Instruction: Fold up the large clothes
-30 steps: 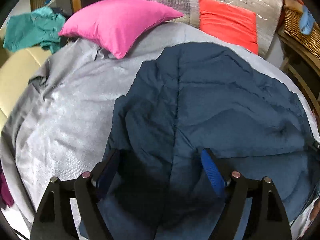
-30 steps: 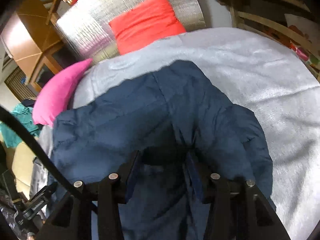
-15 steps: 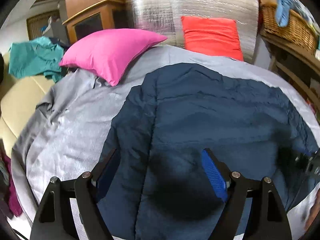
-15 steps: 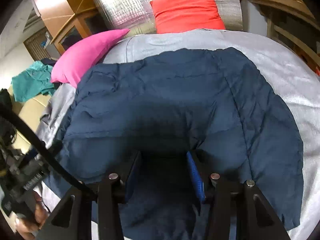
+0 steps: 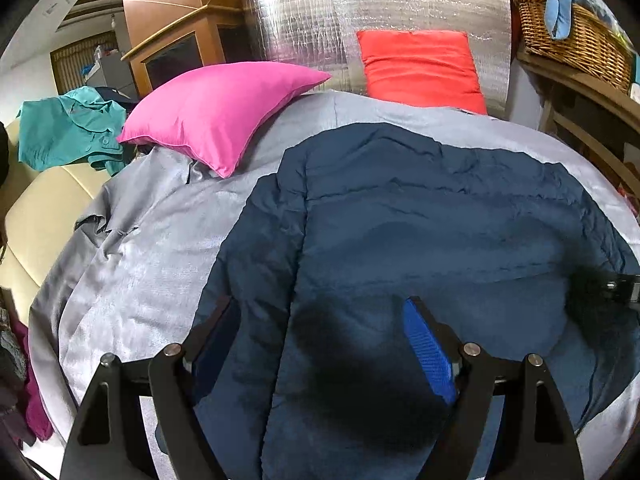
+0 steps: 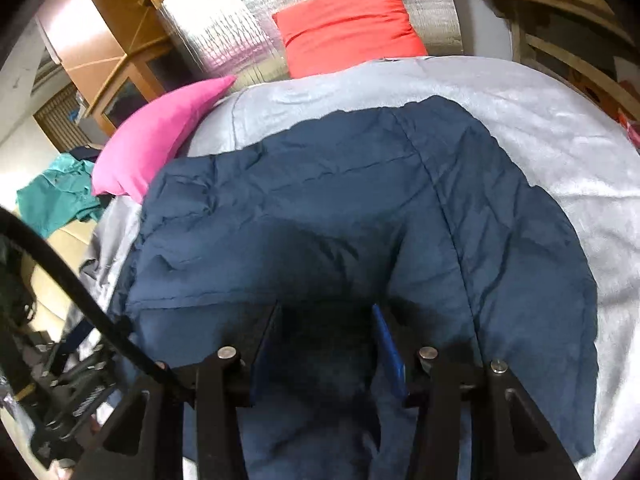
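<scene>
A large navy quilted garment (image 5: 420,232) lies spread on the grey bed cover (image 5: 132,264); it also fills the right wrist view (image 6: 340,216). My left gripper (image 5: 320,320) is open over the garment's near left part, blue pads wide apart, nothing between them. My right gripper (image 6: 326,324) hovers over the garment's near edge; its jaws stand partly apart with dark fabric bunched between them, and I cannot tell whether they grip it. The right gripper's tip shows at the right edge of the left wrist view (image 5: 616,288).
A pink pillow (image 5: 224,108) and a red pillow (image 5: 420,68) lie at the head of the bed against a silver panel (image 5: 360,12). A teal garment (image 5: 68,132) lies on a cream seat at left. A wicker basket (image 5: 576,44) sits on shelving at right.
Both grippers have pulled back and risen, so more of the garment and bed shows. The garment now lies flatter and wider. The left gripper stays open.
</scene>
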The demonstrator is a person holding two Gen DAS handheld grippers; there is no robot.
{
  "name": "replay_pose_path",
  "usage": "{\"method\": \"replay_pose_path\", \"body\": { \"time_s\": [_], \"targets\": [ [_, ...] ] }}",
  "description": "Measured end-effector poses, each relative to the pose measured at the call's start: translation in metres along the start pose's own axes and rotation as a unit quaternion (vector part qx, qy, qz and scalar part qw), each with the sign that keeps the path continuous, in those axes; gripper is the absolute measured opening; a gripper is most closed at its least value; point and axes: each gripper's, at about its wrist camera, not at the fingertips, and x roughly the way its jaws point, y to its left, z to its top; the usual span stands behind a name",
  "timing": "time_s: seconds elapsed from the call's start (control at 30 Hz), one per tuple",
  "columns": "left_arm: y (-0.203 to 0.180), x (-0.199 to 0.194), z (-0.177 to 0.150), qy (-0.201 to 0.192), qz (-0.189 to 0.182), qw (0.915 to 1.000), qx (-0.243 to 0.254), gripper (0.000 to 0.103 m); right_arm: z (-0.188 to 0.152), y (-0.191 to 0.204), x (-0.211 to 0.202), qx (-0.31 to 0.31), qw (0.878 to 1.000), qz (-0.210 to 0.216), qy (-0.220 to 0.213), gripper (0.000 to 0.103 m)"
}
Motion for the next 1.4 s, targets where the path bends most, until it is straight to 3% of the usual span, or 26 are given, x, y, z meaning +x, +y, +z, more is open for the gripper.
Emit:
{"method": "replay_pose_path", "body": {
  "time_s": [0.2, 0.37, 0.63, 0.77, 0.83, 1.0, 1.23, 1.4],
  "targets": [
    [0.001, 0.002, 0.000, 0.001, 0.003, 1.0000, 0.002, 0.083, -0.014, -0.003, -0.034, -0.009, 1.000, 0.000, -0.009, 0.050],
    [-0.005, 0.011, -0.002, 0.016, 0.003, 0.9998, 0.008, 0.083, -0.020, -0.011, -0.008, -0.009, 0.999, -0.023, 0.043, 0.052],
    [-0.005, 0.009, -0.007, 0.019, 0.013, 0.9997, 0.011, 0.085, -0.020, -0.010, -0.029, -0.008, 1.000, -0.017, 0.012, 0.057],
    [0.003, -0.032, -0.007, -0.027, 0.038, 0.9989, 0.003, 0.085, -0.029, -0.010, -0.067, -0.005, 0.999, -0.024, -0.045, 0.058],
    [0.009, -0.057, -0.011, -0.043, 0.037, 0.9983, -0.012, 0.085, -0.037, -0.010, -0.090, 0.004, 0.997, -0.020, -0.073, 0.066],
    [0.015, -0.117, -0.017, -0.077, 0.036, 0.9961, -0.026, 0.086, -0.055, -0.003, -0.141, -0.001, 0.991, -0.038, -0.129, 0.067],
    [0.021, -0.207, -0.016, -0.128, 0.024, 0.9908, -0.039, 0.092, -0.085, 0.020, -0.217, -0.049, 0.980, -0.061, -0.182, 0.073],
    [0.017, -0.266, -0.021, -0.166, 0.039, 0.9849, -0.030, 0.097, -0.103, 0.041, -0.275, -0.076, 0.971, -0.060, -0.217, 0.076]
  ]
}}
